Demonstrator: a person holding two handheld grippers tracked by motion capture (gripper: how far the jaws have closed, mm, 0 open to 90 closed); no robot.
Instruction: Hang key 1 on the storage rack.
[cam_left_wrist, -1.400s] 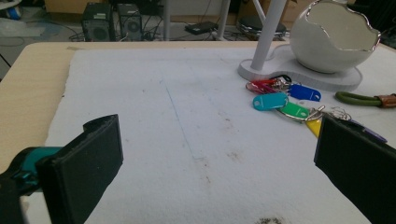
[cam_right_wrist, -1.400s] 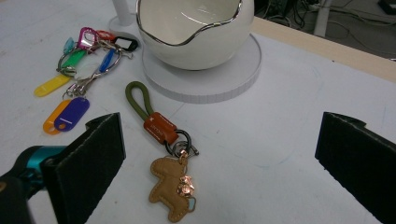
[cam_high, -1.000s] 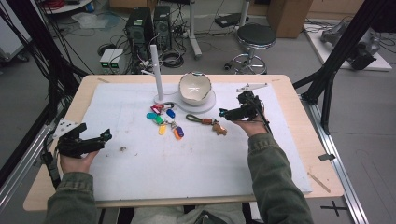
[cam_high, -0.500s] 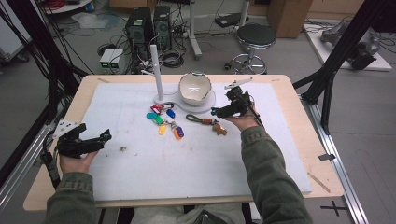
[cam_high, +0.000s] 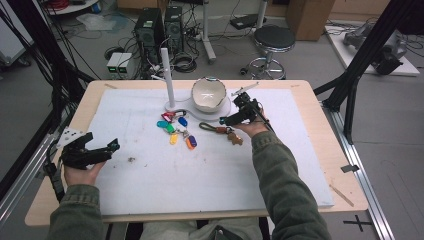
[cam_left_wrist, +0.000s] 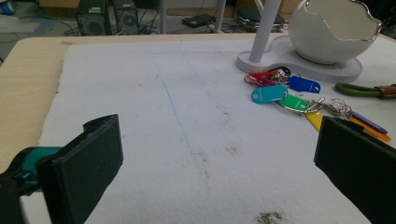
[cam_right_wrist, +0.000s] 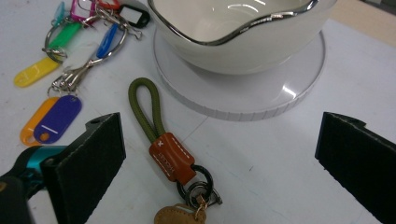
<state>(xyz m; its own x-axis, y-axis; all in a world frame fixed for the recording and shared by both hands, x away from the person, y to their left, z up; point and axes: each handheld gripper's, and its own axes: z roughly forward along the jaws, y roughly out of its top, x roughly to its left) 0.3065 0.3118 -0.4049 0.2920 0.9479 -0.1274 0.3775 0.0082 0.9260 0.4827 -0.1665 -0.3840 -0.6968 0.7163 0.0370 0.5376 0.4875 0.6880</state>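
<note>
White bowl (cam_right_wrist: 243, 35) on its round stand, nothing visible inside. Right tool (cam_right_wrist: 219, 154) wide open over green-loop keychain (cam_right_wrist: 163, 144); left tool (cam_left_wrist: 219, 177) wide open, holding nothing.

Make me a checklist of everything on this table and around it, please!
Surface: white mat on wooden table, a few dirty specks.
Job's things: green loop keychain lying flat between the right gripper's open jaws.
Clutter: coloured key tags, white bowl on its stand.
Grippers: right gripper open over the keychain; left gripper open, apart.
Cables: tangle on floor.
Surroundings: stool, computer towers.
</note>
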